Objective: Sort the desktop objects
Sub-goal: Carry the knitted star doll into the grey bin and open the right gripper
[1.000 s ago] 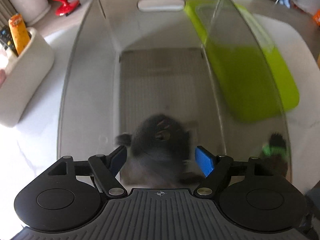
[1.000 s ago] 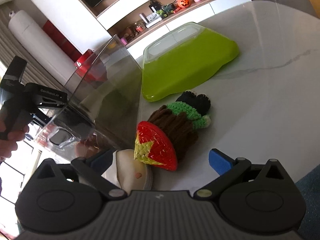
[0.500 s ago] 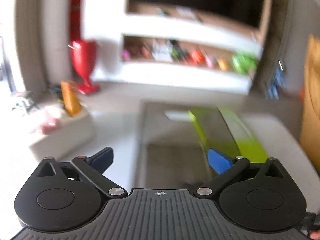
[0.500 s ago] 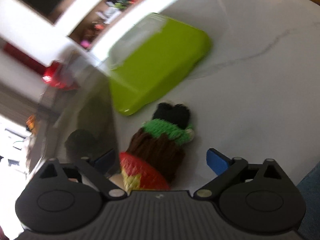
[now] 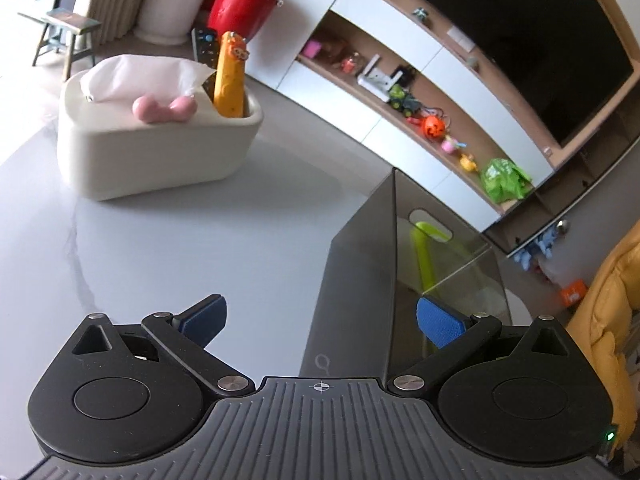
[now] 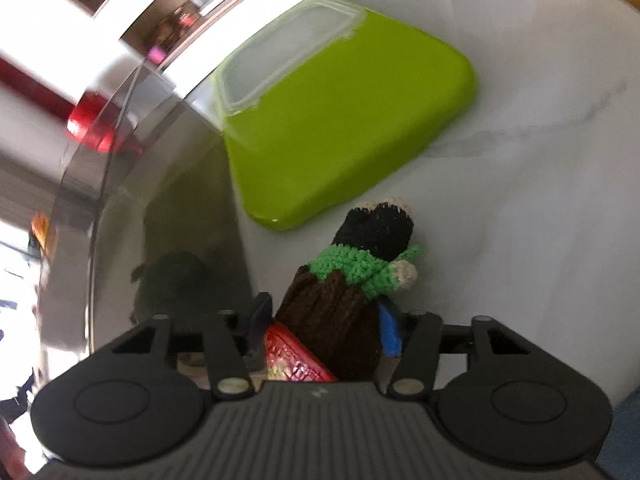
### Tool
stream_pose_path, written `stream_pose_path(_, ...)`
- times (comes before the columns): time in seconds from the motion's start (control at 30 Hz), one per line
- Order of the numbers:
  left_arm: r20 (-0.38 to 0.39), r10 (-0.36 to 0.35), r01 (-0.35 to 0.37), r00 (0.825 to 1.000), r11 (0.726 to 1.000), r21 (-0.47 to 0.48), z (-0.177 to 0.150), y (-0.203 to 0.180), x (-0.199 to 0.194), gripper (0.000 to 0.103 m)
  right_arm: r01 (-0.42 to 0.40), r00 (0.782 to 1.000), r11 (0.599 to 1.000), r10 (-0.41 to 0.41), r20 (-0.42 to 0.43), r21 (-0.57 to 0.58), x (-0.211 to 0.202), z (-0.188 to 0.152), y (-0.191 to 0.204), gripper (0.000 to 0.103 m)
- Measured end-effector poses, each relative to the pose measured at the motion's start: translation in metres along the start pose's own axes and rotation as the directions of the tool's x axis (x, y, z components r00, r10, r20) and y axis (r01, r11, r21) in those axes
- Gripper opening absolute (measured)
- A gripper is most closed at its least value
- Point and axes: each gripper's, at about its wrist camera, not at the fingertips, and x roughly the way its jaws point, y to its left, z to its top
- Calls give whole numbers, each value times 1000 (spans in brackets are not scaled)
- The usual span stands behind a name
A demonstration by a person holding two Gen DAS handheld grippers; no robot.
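In the right wrist view my right gripper [image 6: 326, 326] is shut on a crocheted doll [image 6: 348, 300] with brown hair, a green scarf, black legs and a red hat at its near end. The doll lies on the white table beside the clear smoky storage bin [image 6: 160, 208]. A dark plush toy [image 6: 176, 276] shows dimly inside the bin. In the left wrist view my left gripper [image 5: 320, 320] is open and empty, raised above the near left corner of the bin [image 5: 360, 280].
A green lid [image 6: 344, 120] lies on the table just beyond the doll, and shows through the bin in the left wrist view [image 5: 424, 256]. A white tissue box [image 5: 156, 148] holding remotes and an orange toy stands far left. Shelves and a TV are behind.
My right gripper has closed on the doll. My left gripper let go of the dark plush toy into the bin, then rose and swung left, staying open.
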Motion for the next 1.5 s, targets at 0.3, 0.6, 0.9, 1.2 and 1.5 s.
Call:
stream_pose_path(0.3,-107,-8,15,994,997,69,-7,-9,15,103,88,942,945,24,335,-316,-110,28,80,50)
stream_pose_path(0.6,-97,0,14,995,990,141,-12,-11,5,103,-59,994,870,95,50,-489,-42,33,226,51)
stream_pose_path(0.9,-107,-27,42,994,989,139,-16,-5,0,103,11,983,851,-105,-150,-525,35,-6,257,51)
stream_pose_path(1.2,-137,-9,40,991,973,226,-24,-19,8,103,13,953,854,-168,-252,-520,55,-5,251,56)
stream_pose_path(1.5,-130,-26,62,991,958,279,-22,-36,2,103,-24,969,877,-98,-228,-481,25,14,242,66)
